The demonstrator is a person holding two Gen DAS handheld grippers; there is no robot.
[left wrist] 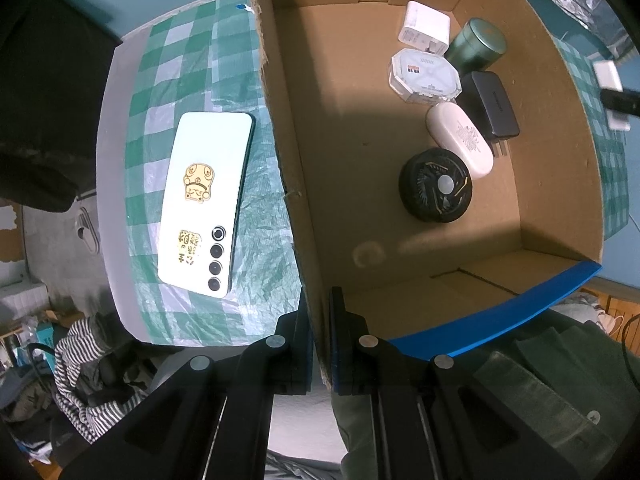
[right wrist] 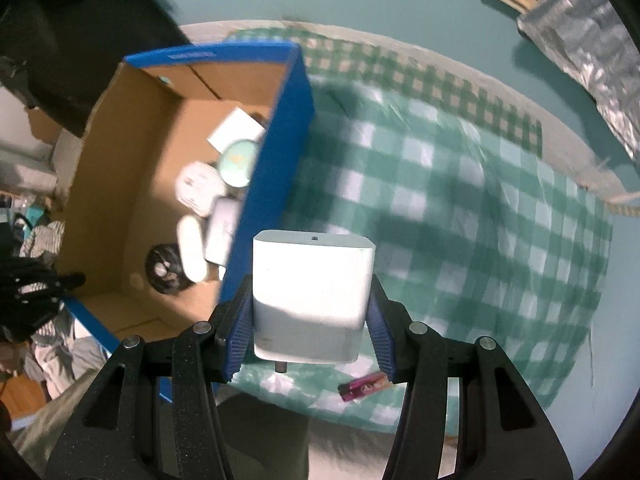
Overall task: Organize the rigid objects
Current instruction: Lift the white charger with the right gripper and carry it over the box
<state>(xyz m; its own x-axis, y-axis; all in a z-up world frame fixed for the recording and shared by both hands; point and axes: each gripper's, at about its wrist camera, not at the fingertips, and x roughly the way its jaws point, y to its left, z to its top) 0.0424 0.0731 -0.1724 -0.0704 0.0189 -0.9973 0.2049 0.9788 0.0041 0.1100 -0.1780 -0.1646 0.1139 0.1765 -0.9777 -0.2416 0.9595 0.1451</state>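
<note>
Holding the white charger block (right wrist: 314,292) squarely between its blue pads (right wrist: 240,332), our right gripper (right wrist: 312,336) has it clear of the checked tablecloth (right wrist: 460,208), just to the table side of the box's blue wall (right wrist: 276,160). We judge the step in hand to be carrying it over that wall and setting it down inside the cardboard box (left wrist: 440,276).

To do this well we should lift high enough that the block's lower edge and its small prong clear the rim, then come down on the bare floor of the box, where much brown card shows, well apart from the cluster at the far side: the black round case (left wrist: 436,186), the white oval case (left wrist: 460,140), the dark flat pack (left wrist: 492,104), the green tin (left wrist: 476,44) and the white boxes.

Our left gripper (left wrist: 320,344) is pinched shut on the near cardboard wall, steadying the box; we should keep it there while the block goes in.

The phone (left wrist: 206,200) lies on the cloth outside the box, and a pink lighter-like item (right wrist: 364,388) lies near the table edge.
</note>
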